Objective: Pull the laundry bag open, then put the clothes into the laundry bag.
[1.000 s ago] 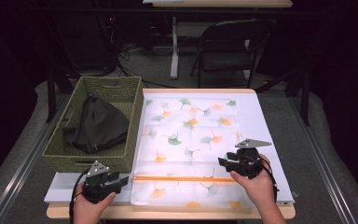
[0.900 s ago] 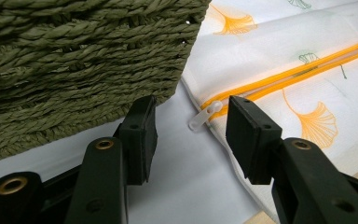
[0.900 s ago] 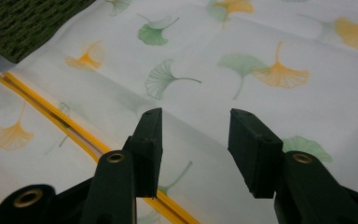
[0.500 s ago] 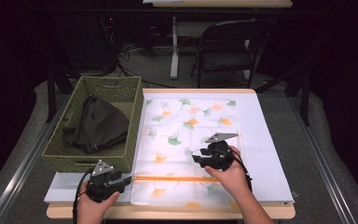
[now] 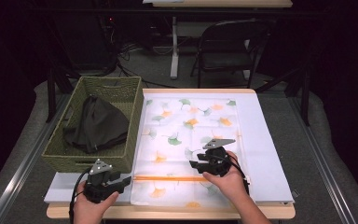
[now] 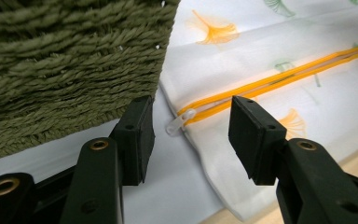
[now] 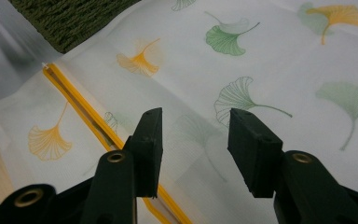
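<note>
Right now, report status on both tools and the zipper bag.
Left tool open, jaws just widened, straddling the zipper pull. Right tool open over the zipper bag, nothing gripped. Basket close beside left tool.

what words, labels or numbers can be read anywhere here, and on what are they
None: no readable text in these views.
The white zip bag carries printed ginkgo leaves, no lettering.
The zip pull is plain translucent plastic.
The woven green basket and the dark cloth in it show no label.
The black fingers bear no marking.
</note>
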{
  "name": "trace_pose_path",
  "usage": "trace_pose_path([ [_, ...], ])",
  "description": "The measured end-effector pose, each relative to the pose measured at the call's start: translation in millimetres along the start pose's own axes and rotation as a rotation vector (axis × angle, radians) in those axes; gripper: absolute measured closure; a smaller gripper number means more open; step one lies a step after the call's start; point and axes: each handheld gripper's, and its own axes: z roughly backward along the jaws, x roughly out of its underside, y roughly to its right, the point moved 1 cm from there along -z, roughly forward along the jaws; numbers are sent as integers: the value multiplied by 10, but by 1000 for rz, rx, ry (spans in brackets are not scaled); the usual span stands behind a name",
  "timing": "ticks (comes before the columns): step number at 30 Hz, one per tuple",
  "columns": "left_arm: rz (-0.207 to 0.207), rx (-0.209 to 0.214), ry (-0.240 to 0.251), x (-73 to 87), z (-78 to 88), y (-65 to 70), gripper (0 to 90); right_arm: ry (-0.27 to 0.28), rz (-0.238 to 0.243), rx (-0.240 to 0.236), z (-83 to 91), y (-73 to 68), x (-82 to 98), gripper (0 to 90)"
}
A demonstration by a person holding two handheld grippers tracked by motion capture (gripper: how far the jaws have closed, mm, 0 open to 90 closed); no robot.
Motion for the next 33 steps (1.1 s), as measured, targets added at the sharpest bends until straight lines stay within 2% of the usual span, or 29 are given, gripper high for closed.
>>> trace_pose_path([
  [6,0,0,0,0,0,0,485,0,0,0,0,0,0,539],
  [7,-24,-8,9,-146,258,63,485,0,0,0,0,0,0,539],
  [10,-24,-10,-5,-205,307,98,487,16,9,-4,1,-33,31,534],
  [13,-40,-27,-17,-258,332,129,486,14,2,-4,0,-34,45,530],
  [19,-42,-18,-20,-339,359,159,451,13,6,-7,-7,-28,54,529],
  [21,-45,-17,-20,-372,365,168,434,18,-7,-9,-9,-34,57,529],
  [30,-74,-19,-20,-584,389,207,389,18,-14,-13,5,-13,59,529],
  [33,-89,-35,-22,-652,386,214,380,20,-9,-8,2,-13,62,526],
])
